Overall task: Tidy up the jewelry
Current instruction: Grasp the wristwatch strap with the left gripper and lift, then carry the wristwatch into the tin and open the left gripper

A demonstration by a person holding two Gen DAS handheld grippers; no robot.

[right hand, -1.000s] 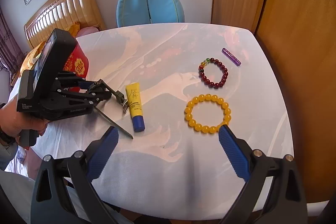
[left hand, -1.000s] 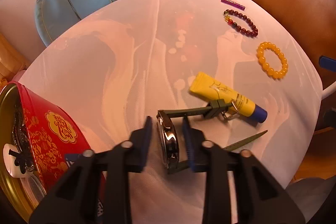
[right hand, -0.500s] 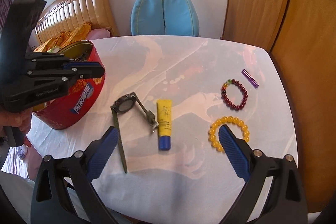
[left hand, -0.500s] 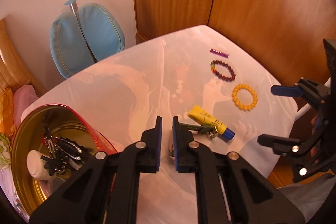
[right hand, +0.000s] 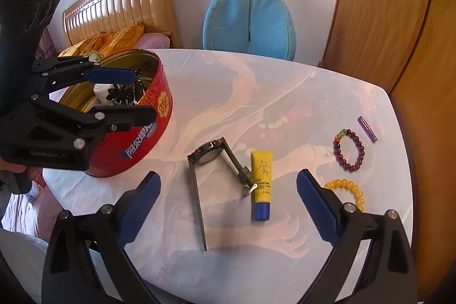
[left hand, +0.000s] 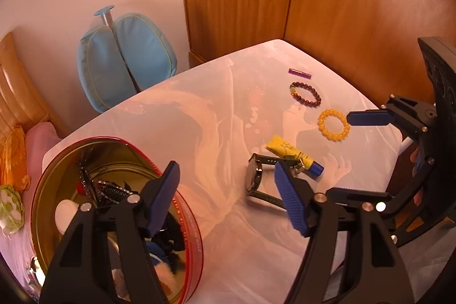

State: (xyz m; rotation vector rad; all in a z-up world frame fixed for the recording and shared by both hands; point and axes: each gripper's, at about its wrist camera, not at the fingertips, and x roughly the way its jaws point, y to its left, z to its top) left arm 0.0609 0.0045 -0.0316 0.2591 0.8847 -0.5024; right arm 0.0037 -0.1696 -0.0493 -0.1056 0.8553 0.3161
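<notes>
L gripper [left hand: 228, 198] opening – empty, watch [right hand: 211, 154] on table, R gripper [right hand: 228, 207] wide

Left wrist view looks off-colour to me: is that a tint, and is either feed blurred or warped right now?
Left wrist view: warm pinkish-orange cast over the white patterned tablecloth and wall; strong fisheye bending at the edges, dark corners. Right wrist view: more neutral colour, same fisheye curve and vignette. Both look sharp: the yellow bead bracelet and dark-strapped wristwatch read clearly.

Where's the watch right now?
The watch lies on the table, centre of the right wrist view, between the red tin and the yellow tube.
</notes>
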